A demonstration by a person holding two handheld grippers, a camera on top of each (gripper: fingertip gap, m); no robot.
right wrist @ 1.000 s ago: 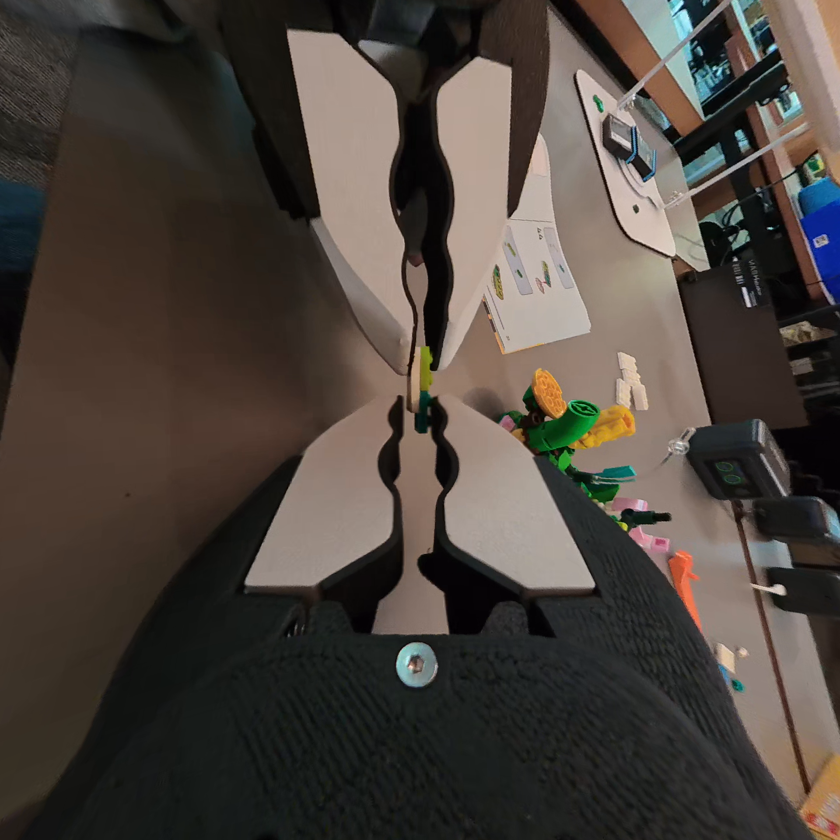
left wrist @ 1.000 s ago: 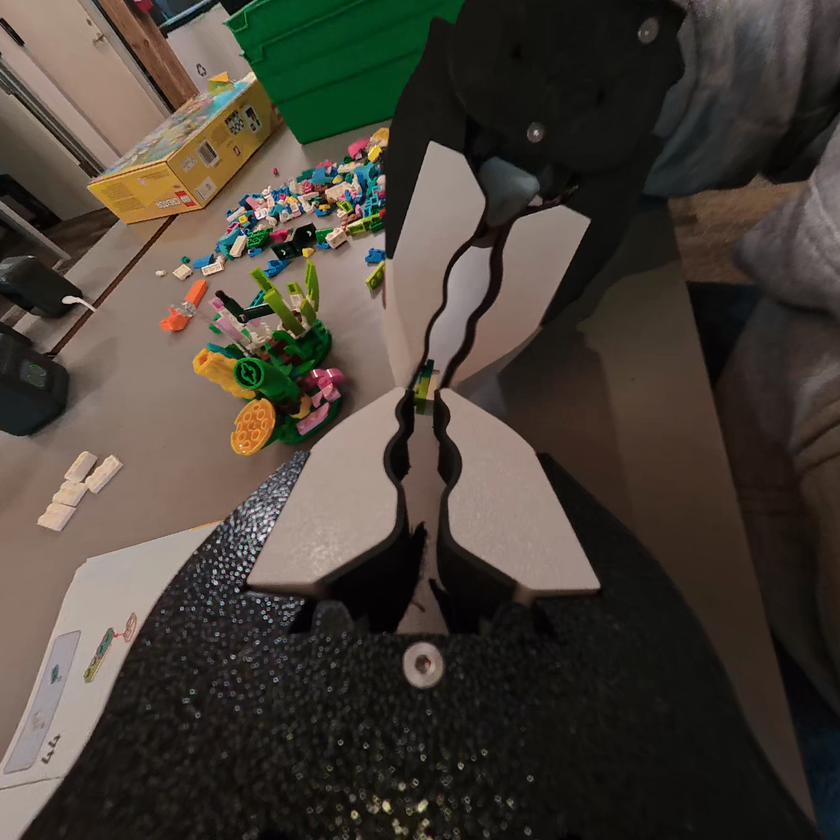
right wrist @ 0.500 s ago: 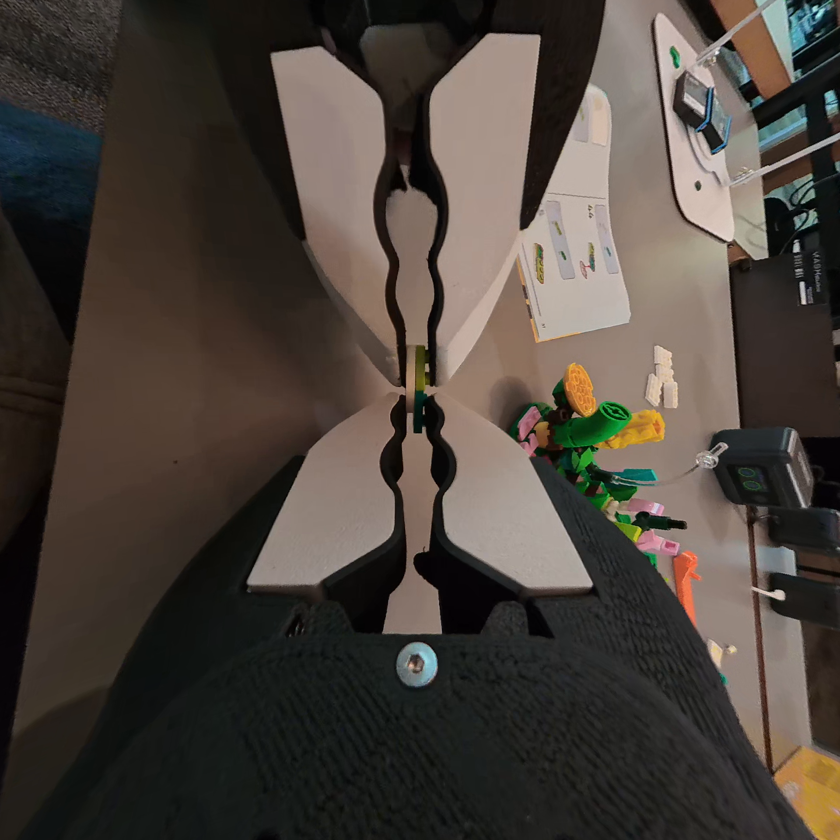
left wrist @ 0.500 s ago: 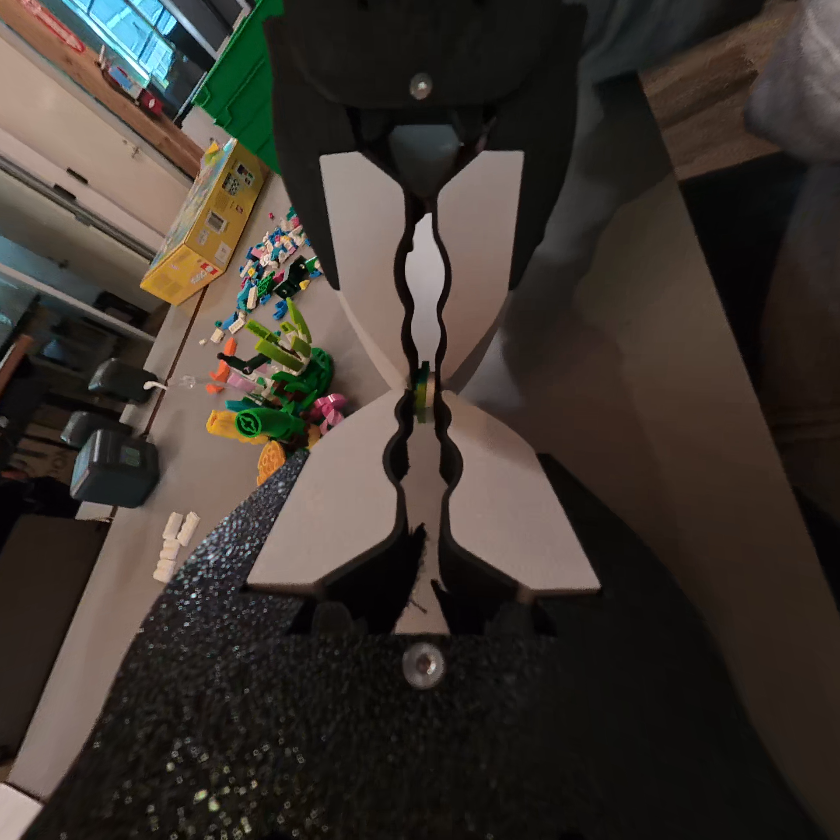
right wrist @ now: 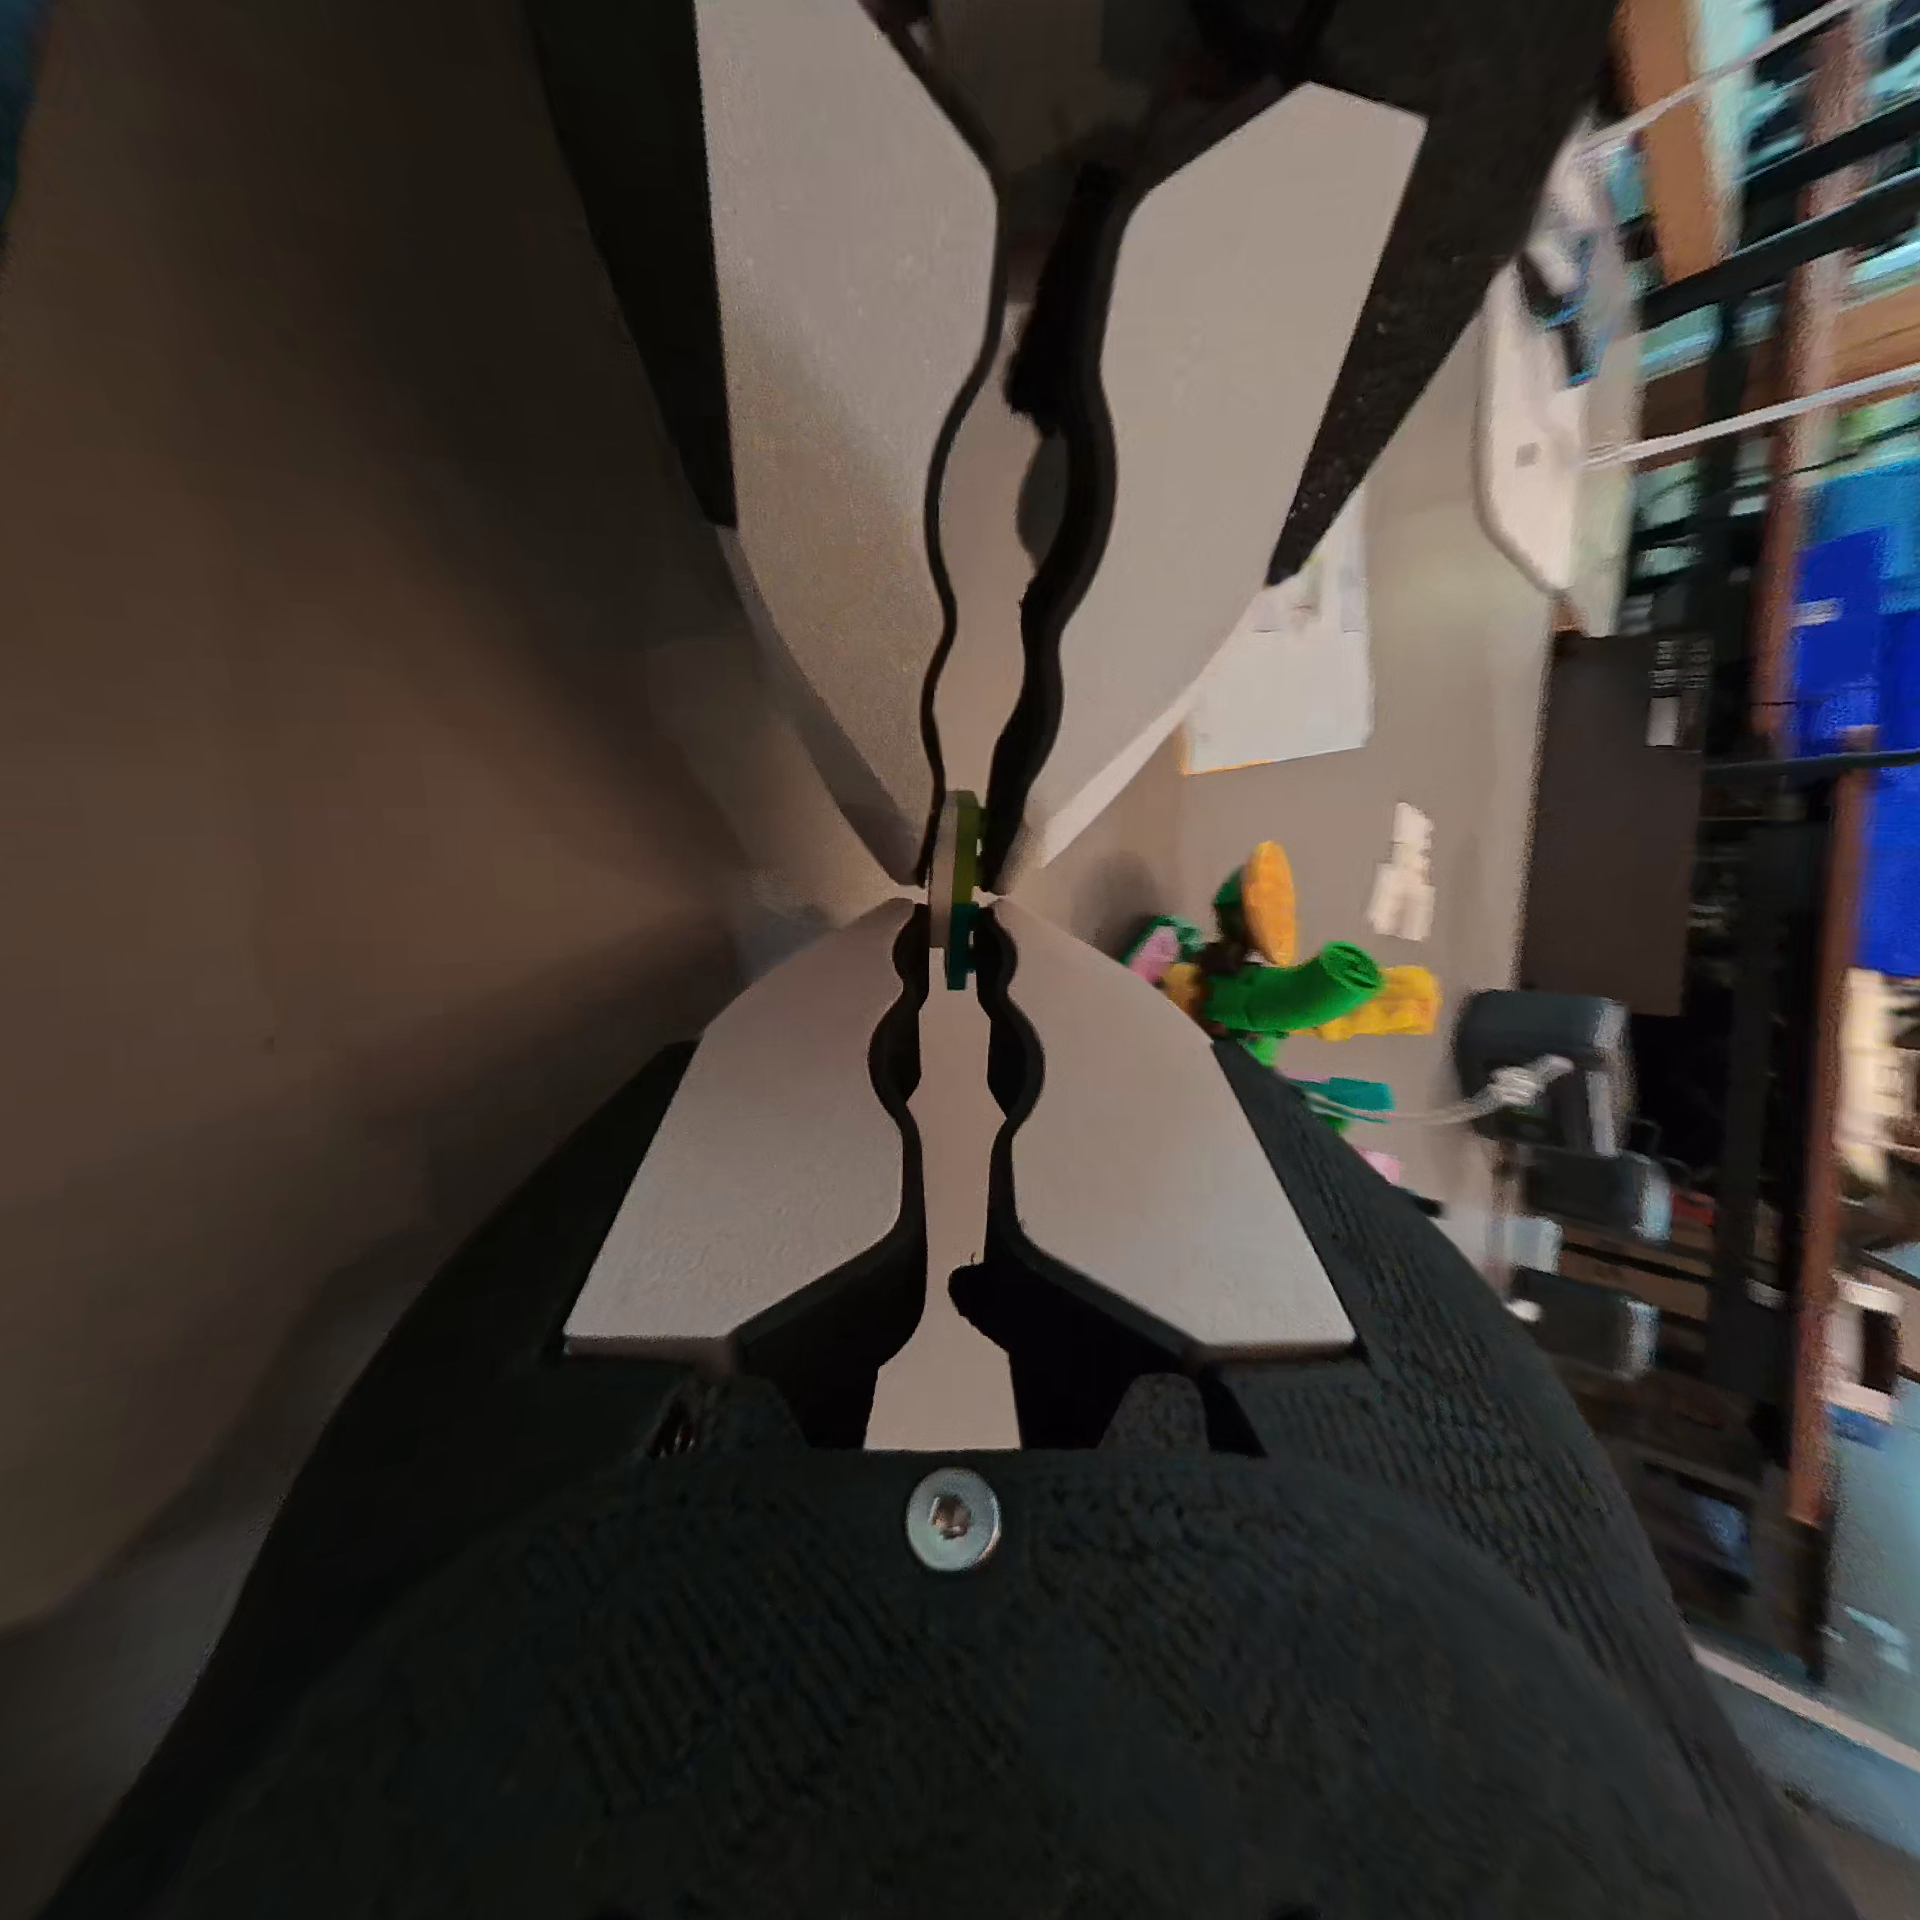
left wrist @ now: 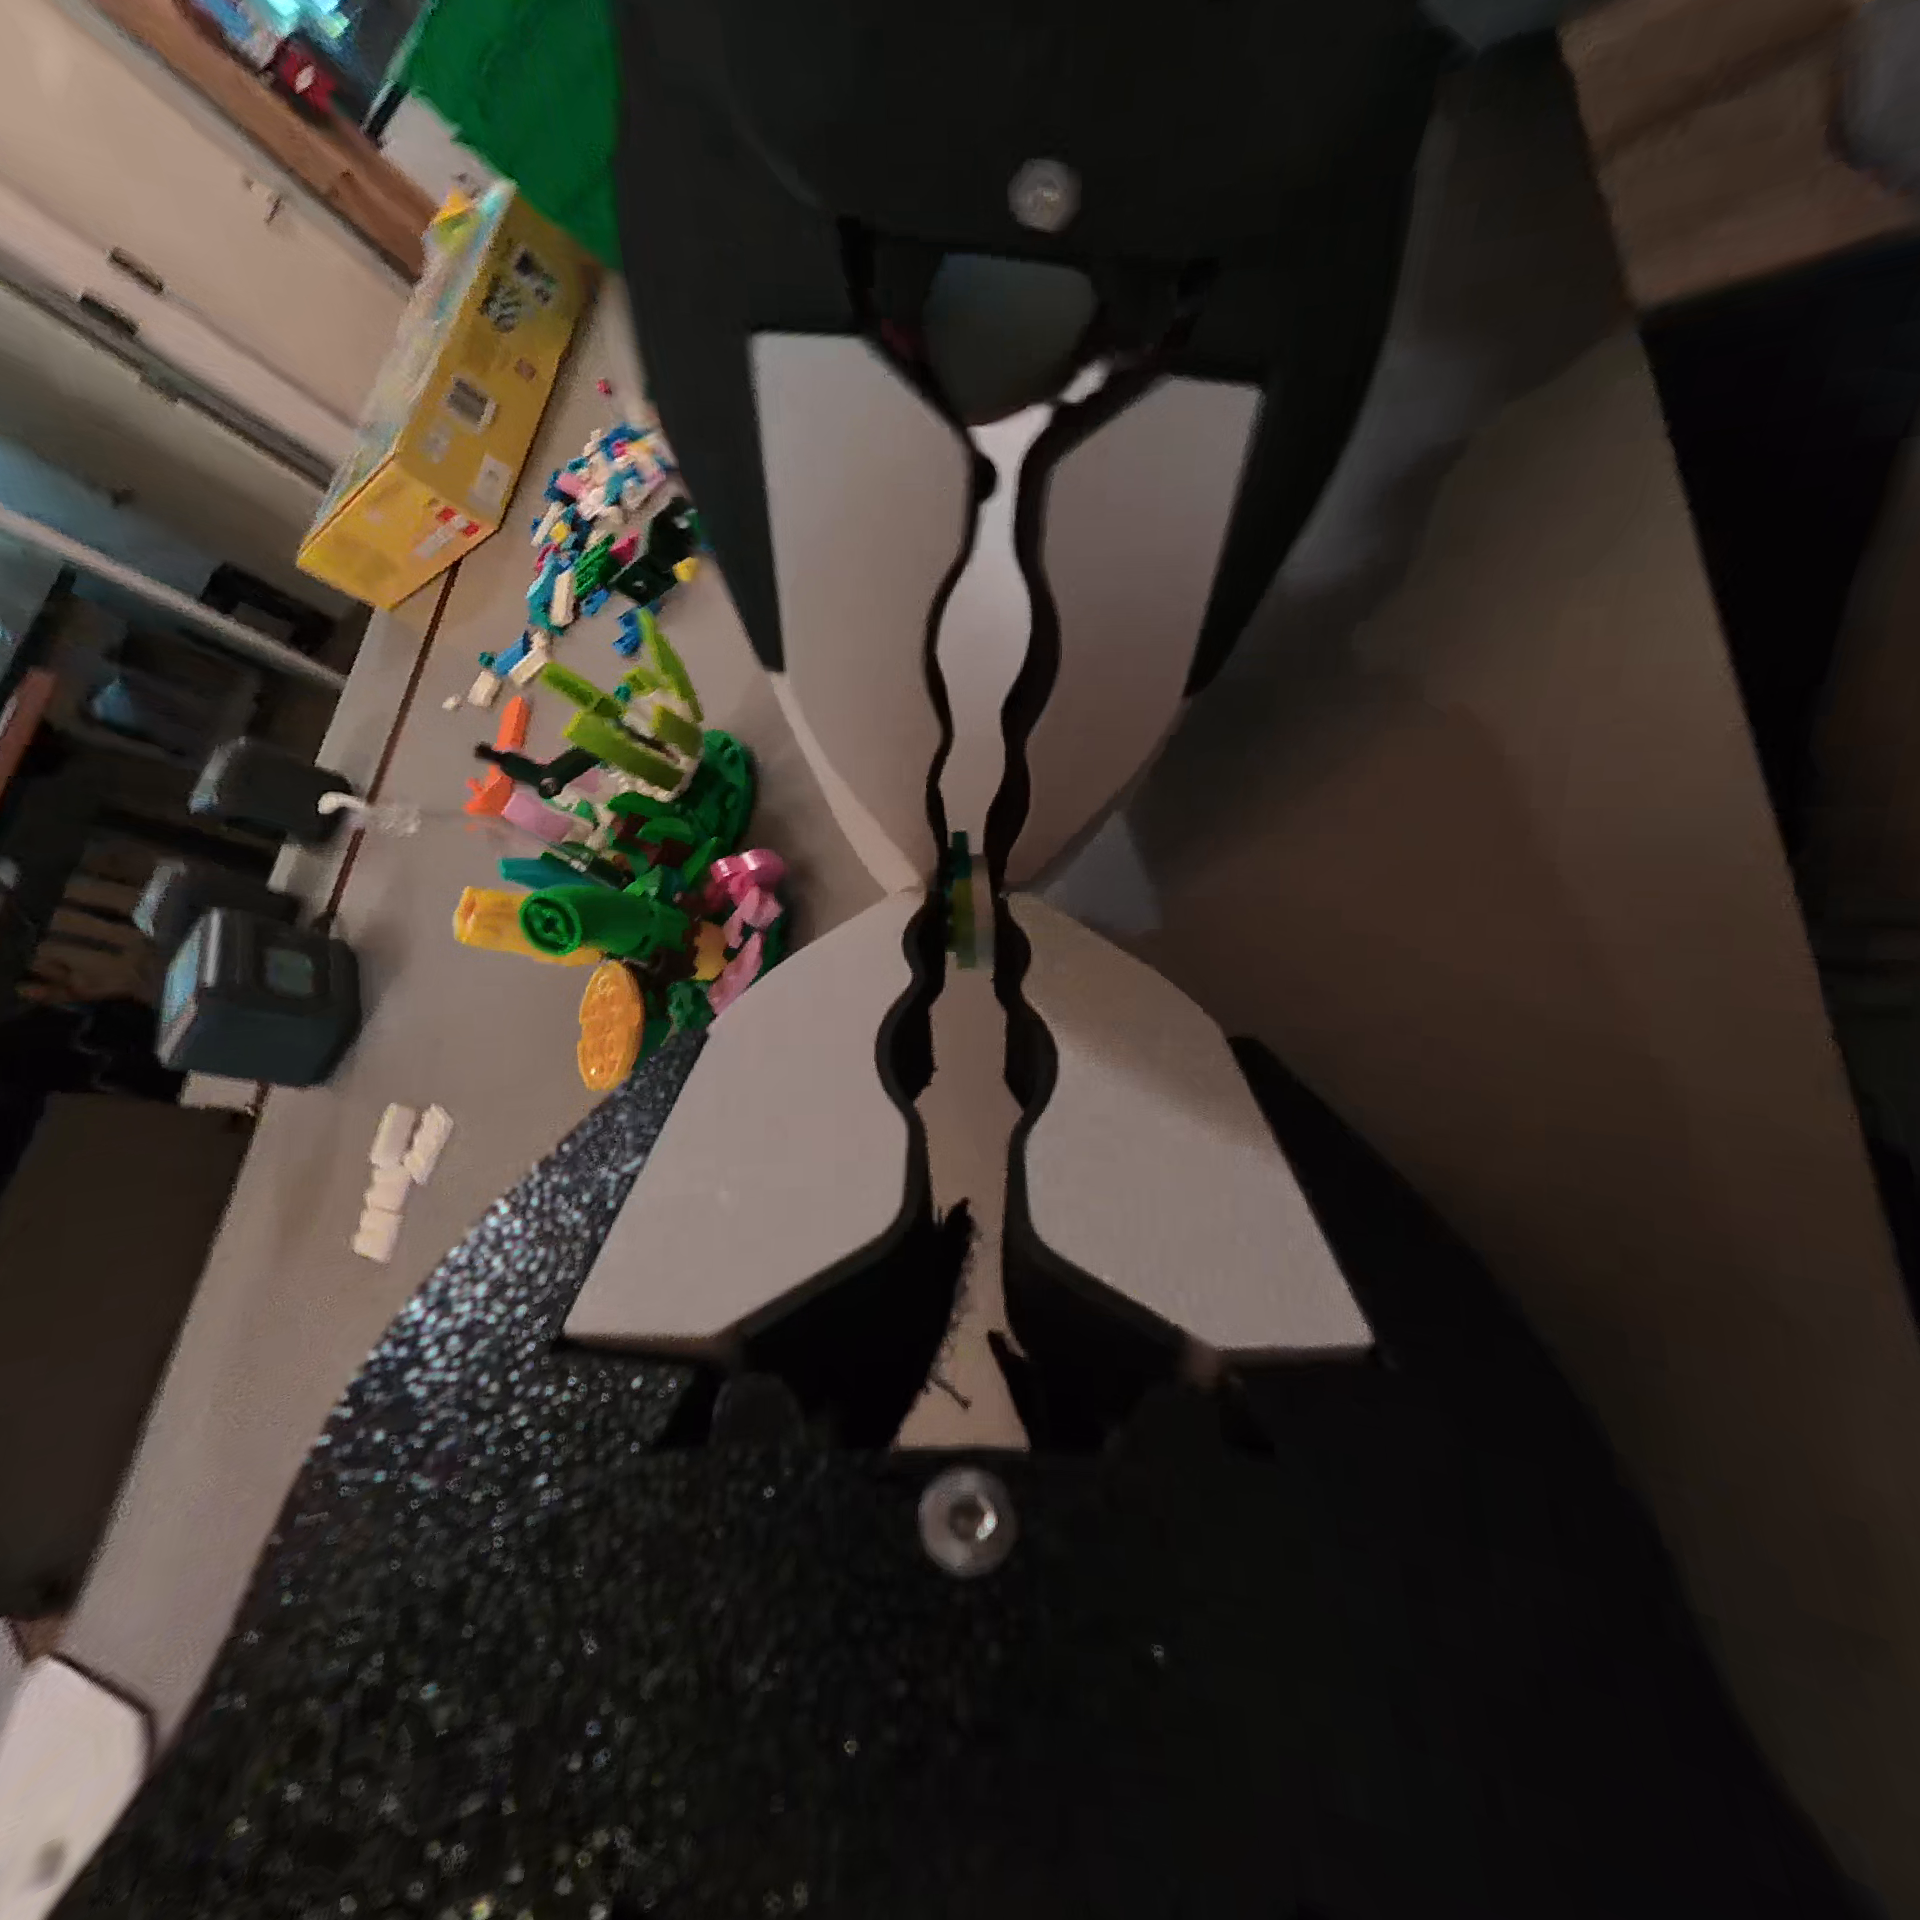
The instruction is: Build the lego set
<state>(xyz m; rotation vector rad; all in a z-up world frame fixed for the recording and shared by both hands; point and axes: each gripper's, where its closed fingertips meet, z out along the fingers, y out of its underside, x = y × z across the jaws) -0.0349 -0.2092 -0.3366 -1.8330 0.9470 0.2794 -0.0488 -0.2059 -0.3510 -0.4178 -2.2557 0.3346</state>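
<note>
Left wrist view: at frame centre the left gripper (left wrist: 961, 925) pinches a small lime-and-green stack of thin lego plates (left wrist: 962, 914), tip to tip with the right gripper.

Right wrist view: the right gripper (right wrist: 961, 935) clamps the same stack's dark-green end (right wrist: 962, 956). Judging by this, they are pressing plates together; next comes a squarely aligned squeeze.

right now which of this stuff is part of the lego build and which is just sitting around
Part of the build:
- small green piece stack pinched between left hand-held gripper and right hand-held gripper
- flower model
- loose brick pile
- white bricks
- instruction sheet
- yellow box

Lying about:
- green bins
- grey device
</note>
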